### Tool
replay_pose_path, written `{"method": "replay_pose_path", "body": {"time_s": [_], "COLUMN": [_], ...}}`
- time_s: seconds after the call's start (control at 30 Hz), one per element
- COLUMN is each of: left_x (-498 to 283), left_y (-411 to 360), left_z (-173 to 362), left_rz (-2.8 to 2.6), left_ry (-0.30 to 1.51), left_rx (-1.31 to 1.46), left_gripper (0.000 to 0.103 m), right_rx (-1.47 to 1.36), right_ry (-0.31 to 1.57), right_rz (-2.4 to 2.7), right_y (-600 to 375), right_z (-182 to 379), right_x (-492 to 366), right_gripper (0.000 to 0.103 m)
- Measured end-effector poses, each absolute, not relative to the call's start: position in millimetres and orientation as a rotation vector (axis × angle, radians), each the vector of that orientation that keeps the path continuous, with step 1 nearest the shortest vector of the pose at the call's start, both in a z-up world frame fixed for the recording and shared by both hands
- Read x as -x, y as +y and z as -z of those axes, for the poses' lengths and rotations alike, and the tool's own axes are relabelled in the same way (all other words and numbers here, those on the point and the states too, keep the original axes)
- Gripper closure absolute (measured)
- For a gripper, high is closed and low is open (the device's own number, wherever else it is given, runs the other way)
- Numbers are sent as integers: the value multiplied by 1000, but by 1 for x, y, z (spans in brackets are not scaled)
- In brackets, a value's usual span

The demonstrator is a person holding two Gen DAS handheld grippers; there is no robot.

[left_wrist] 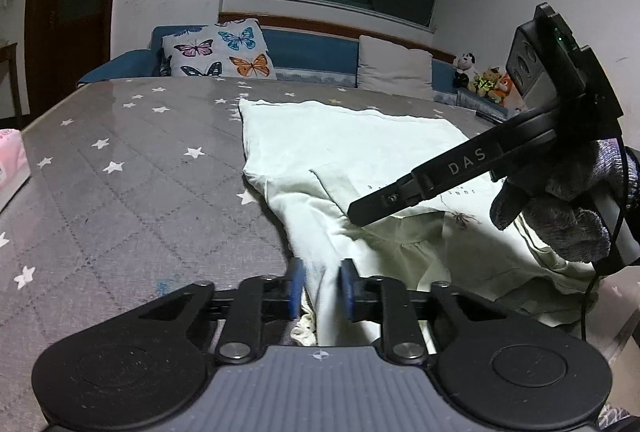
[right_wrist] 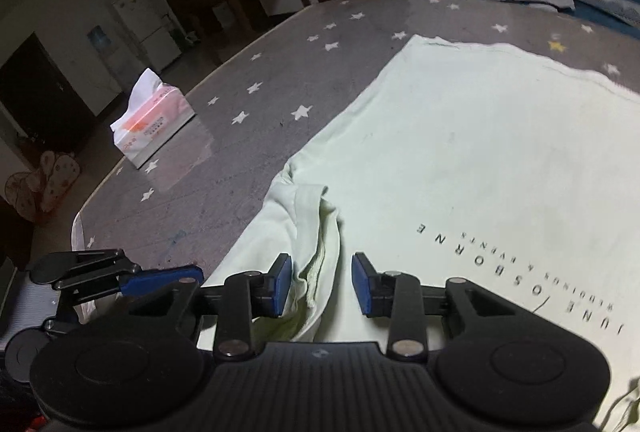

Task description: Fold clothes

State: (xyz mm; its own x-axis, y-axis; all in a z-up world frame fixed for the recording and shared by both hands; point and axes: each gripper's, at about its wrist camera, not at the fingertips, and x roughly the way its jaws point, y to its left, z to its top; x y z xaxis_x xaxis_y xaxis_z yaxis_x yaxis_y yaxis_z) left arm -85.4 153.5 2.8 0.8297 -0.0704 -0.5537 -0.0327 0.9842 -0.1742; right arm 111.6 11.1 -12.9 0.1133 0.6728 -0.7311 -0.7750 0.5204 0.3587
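1. Left wrist view: the left gripper is nearest, its blue pads pinching a bunched sleeve of the pale green shirt.
2. The shirt lies on the grey star-print bed, right of the middle.
3. Right wrist view: the right gripper has its fingers spread over the shirt's near sleeve.
4. A tissue box sits far left.

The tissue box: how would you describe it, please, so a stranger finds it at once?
Start from the grey star-printed table cover. Left of the pale green T-shirt, near the cover's edge, stands the tissue box. It is the only pink and white thing there, with a white tissue sticking up.
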Motion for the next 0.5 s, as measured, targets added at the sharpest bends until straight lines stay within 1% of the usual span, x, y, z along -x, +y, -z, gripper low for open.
{"method": "replay_pose_path", "body": {"time_s": [0.03, 0.1, 0.13, 0.23, 0.4, 0.5], "left_x": [86, 89, 91, 99, 114, 120], "left_y": [154, 157, 158, 168, 189, 192], "left_z": [-3, -3, -4, -5, -3, -5], "left_rz": [21, 23, 24, 14, -24, -42], "left_ry": [589, 573, 566, 547, 523, 523], "left_rx": [182, 195, 205, 246, 331, 334], "left_gripper": [91, 94, 95, 95, 95, 95], "right_rx": [117, 55, 17, -129, -404, -390], "right_ry": [1002, 1054, 1080, 1159, 1276, 1281], "right_rz": [-1068, -1085, -1091, -1111, -1151, -1136], "right_y": [11, 12, 11, 7, 0, 1], "right_z": [13, 14, 15, 18, 23, 25], "right_x": [-112, -115, -116, -125, -138, -138], "right_gripper": [79, 90, 94, 98, 98, 98]}}
